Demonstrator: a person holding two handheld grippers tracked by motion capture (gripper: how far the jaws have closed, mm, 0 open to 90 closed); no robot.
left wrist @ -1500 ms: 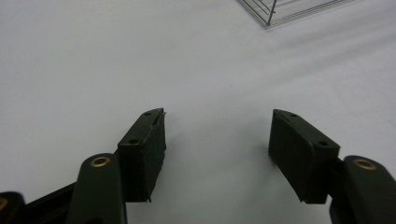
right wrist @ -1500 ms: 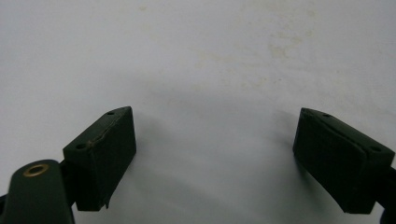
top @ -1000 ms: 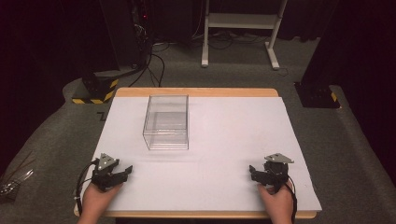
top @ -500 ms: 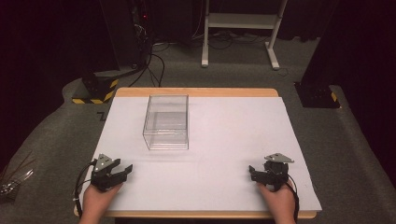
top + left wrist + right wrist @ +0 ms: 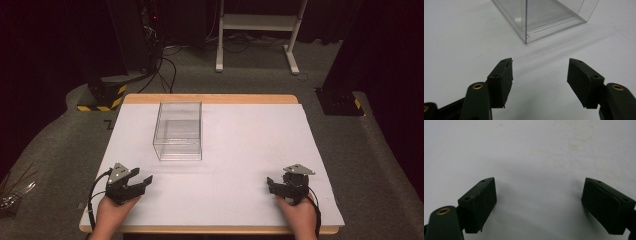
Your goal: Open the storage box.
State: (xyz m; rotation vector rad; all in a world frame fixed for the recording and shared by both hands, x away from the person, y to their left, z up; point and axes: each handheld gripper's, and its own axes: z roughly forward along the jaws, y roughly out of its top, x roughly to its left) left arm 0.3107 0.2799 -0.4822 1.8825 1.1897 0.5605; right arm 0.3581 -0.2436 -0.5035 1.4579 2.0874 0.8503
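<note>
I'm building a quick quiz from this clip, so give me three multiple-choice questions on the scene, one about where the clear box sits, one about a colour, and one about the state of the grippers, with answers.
1. Where does the clear box stand on the white table top?
A. Far half, nearer the left gripper's side
B. Near edge, between the hands
C. Far right corner

2. What colour are the jaws of the left gripper?
A. Silver
B. Black
C. Orange

3. How do the jaws of the right gripper stand?
A. Shut on the box
B. Shut on nothing
C. Open with nothing between them

Answers:
1 A, the high view shows the box left of centre, beyond the left gripper.
2 B, the left gripper view shows two black jaws.
3 C, the right gripper view shows a wide gap with bare white surface between them.
</note>
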